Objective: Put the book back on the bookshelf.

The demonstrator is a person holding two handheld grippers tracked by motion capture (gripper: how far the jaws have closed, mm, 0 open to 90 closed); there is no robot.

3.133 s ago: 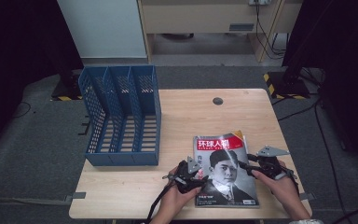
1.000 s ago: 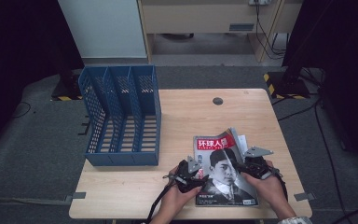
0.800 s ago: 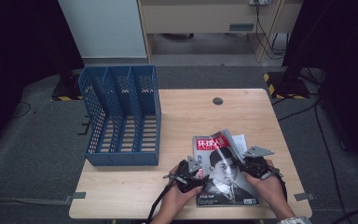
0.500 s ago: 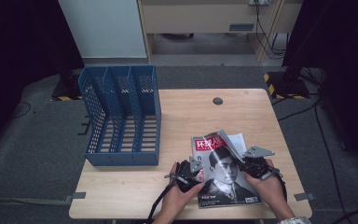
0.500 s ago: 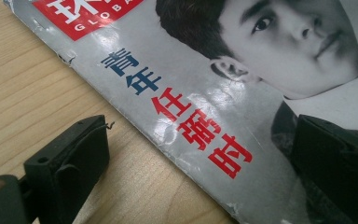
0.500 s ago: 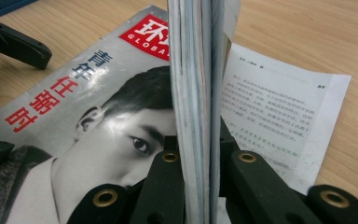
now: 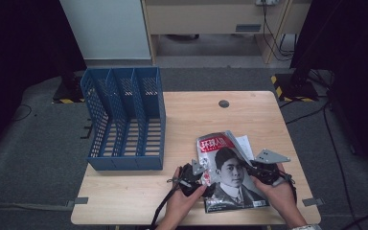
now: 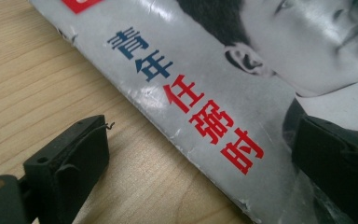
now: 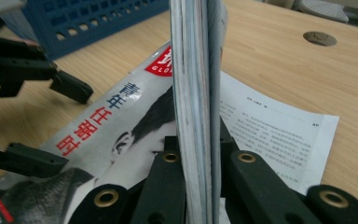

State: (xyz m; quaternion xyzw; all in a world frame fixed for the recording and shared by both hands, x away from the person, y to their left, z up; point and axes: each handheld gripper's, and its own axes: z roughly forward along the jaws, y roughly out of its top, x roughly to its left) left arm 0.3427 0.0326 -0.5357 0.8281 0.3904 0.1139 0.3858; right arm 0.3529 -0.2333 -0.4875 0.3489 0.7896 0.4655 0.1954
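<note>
Right claw (image 9: 198,186) now clamped on magazine (image 7: 227,167) right edge, lifting it off bench (image 7: 249,115). Left claw (image 8: 200,158) jaws just opened wide, straddling spine, gripping nothing. Magazine ready to carry.

table (image 7: 249,120): pale wood, matt, fine straight grain
magazine (image 7: 230,167): glossy paper cover, creased and scuffed along the spine
loose sheet (image 9: 279,126): thin matt white paper
file rack (image 7: 124,120): blue perforated plastic
left gripper (image 8: 200,154): matt black plastic jaws
right gripper (image 9: 198,186): black plastic, brass-coloured rivets
</note>
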